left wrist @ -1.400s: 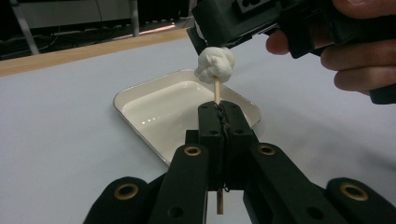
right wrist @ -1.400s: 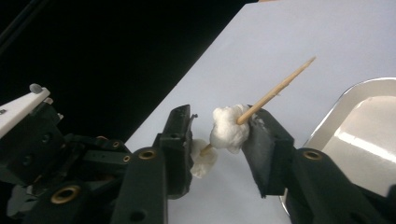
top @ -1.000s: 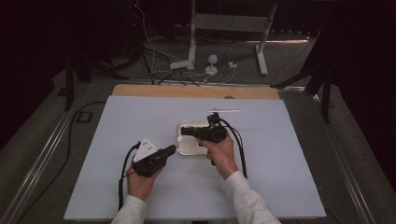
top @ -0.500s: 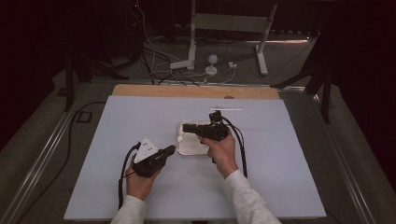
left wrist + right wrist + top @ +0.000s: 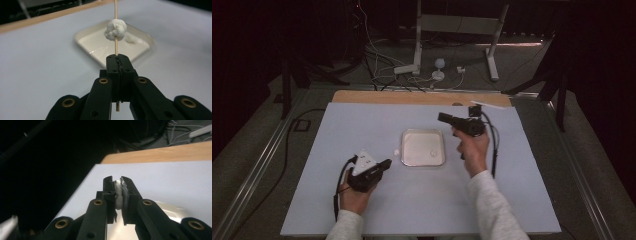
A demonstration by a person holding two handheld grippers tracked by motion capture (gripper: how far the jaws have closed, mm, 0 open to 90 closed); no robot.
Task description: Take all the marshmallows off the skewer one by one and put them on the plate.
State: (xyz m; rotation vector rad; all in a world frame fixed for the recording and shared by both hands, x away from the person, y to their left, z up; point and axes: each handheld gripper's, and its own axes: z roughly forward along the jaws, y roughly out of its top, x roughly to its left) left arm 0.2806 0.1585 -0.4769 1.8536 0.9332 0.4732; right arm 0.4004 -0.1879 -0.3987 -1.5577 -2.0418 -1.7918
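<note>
- Left gripper (image 5: 384,163), high view: low over the white table cover (image 5: 362,125), held in the person's left hand (image 5: 354,192), jaws pointing right and away, toward the tray. Grey three-cornered plate on top; cable loops back along the wrist.
- Left gripper (image 5: 117,62), left gripper view: jaws pressed together on a thin wooden skewer (image 5: 115,23). The skewer stands upright between the jaw tips, its lower end showing below them, its upper end running out of frame.
- White lump (image 5: 115,30): threaded on the skewer, just above the left jaw tips, not touching them. In the high view it shows as a small white speck (image 5: 396,151) just beyond the left jaw tips, beside the tray's left edge.
- Tray (image 5: 407,150): shallow, square, white, flat on the cover between the two grippers, just ahead of the left jaws. A small white piece (image 5: 432,154) lies in it, toward the right side.
- Right gripper (image 5: 443,117), high view: raised, right of the tray and beyond its far right corner, held in the right hand (image 5: 472,147), jaws pointing left.
- Right gripper (image 5: 118,181), right gripper view: jaws pinch a white soft piece (image 5: 119,196), squashed flat between the pads and reaching up to the tips. Tray corner (image 5: 170,210) lies below and right of these jaws.
</note>
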